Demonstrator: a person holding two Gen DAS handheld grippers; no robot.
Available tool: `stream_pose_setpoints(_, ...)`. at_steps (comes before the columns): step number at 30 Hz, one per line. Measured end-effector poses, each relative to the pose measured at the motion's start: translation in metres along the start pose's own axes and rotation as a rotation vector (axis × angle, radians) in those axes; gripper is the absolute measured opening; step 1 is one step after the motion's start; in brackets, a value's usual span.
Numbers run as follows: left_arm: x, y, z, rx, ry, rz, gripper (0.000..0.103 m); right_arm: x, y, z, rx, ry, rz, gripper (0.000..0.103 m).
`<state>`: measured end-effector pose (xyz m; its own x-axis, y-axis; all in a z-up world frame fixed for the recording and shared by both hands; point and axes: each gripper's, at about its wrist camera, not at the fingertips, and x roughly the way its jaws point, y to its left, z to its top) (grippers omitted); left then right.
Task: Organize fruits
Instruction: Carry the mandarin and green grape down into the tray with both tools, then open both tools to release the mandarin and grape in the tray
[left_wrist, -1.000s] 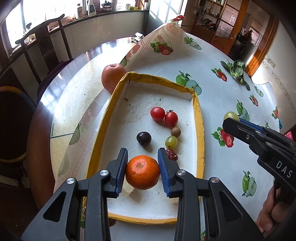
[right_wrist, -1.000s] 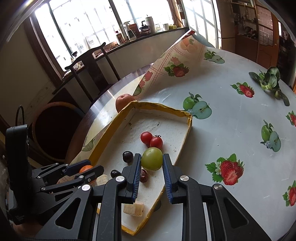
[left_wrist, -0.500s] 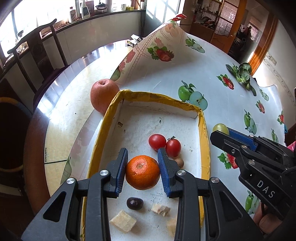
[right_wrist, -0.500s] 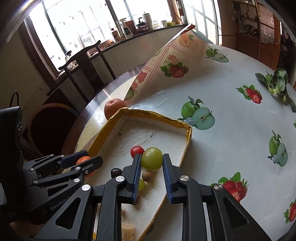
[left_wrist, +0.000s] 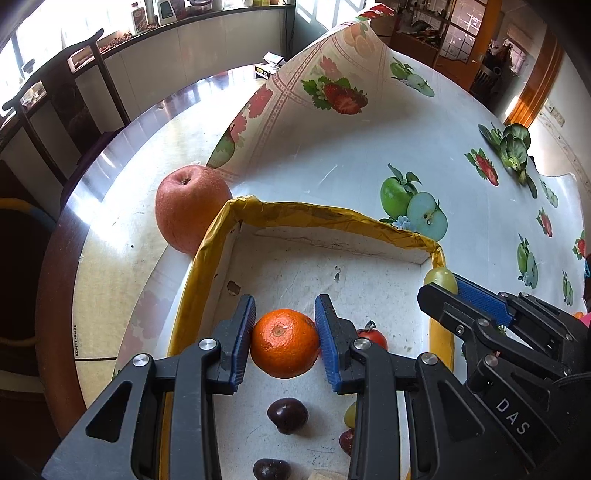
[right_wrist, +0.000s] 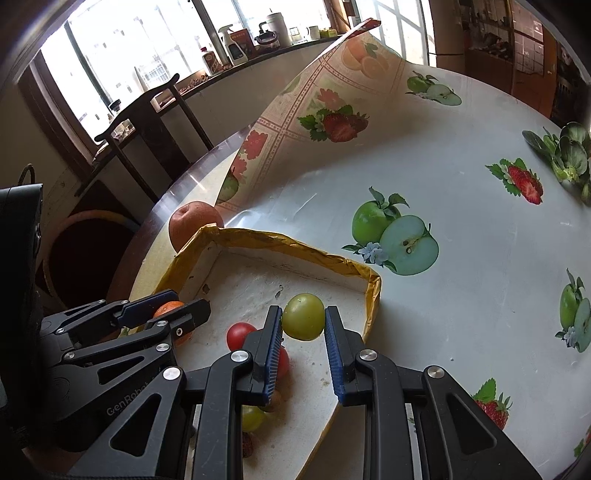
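Sitting between left gripper (left_wrist: 284, 343) pads: orange (left_wrist: 284, 344)

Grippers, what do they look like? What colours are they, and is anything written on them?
Both are black plastic frames with triangular cut-outs and round silver bolts. The left gripper and the right gripper each have two fingers lined with ribbed blue pads. White letters on the side of the right one read "DAS"; the side of the left one reads "GenRobot". A black cable loops at the far left edge of the right wrist view.
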<state>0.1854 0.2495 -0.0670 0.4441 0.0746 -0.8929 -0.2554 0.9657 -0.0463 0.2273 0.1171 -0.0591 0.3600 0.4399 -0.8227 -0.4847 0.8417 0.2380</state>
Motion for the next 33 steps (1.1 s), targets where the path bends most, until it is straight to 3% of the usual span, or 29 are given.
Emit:
stream_pose_setpoints(21,0.05,0.0,0.015,-0.019,0.096,0.009,0.031,0.042,-0.002,-0.001,-0.011,0.06,-0.035,0.023)
stream_pose_setpoints(33,0.055,-0.006,0.017,-0.021,0.104,0.029,0.032,0.047,0.004,-0.002,-0.063,0.06,-0.063,0.024)
